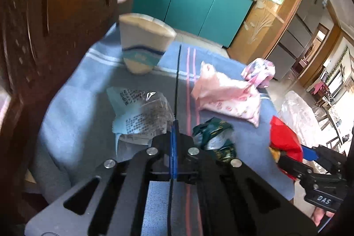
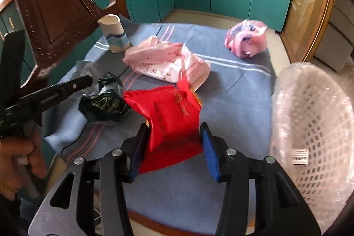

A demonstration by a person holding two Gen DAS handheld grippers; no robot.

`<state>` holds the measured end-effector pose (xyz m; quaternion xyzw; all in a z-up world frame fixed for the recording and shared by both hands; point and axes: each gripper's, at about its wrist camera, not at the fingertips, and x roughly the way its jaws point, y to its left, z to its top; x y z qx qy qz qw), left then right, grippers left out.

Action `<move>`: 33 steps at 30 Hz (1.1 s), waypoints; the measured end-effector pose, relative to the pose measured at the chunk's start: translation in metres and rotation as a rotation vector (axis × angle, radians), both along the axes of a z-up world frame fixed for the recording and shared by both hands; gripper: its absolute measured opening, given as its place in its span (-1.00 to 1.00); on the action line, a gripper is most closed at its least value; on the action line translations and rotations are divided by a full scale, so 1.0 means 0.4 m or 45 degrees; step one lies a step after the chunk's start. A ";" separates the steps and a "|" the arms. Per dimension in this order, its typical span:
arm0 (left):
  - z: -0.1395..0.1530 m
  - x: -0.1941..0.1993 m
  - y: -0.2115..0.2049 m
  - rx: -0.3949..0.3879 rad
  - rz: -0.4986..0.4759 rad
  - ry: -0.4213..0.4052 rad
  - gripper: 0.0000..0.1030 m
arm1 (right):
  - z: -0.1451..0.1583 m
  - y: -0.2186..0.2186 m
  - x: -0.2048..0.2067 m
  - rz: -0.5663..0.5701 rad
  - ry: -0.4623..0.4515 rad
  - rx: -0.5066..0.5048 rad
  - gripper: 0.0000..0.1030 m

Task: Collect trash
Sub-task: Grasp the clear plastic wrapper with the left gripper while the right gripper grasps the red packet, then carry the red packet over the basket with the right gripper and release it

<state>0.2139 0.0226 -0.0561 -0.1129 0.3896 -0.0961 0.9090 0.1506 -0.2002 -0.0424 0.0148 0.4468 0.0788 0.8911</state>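
Blue cloth [image 2: 232,90]: red wrapper [image 2: 172,116] lengthwise between half-open right gripper [image 2: 174,147] pads, grip uncertain; basket [image 2: 314,125] just right; left gripper [image 1: 174,138] shut, empty.

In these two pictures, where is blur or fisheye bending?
Left wrist view: paper cup and chair back smeared; cabinets curve. Right wrist view: red wrapper fairly sharp, white basket soft, cabinet edges bowed.

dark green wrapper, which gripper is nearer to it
Left. The left gripper hangs right by the dark green wrapper; the right gripper is farther off, around the red packet.
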 end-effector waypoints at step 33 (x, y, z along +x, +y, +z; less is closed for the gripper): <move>0.166 -0.280 -0.149 0.224 -0.224 -0.231 -0.98 | 0.107 -0.048 -0.207 -0.206 -0.305 0.113 -0.07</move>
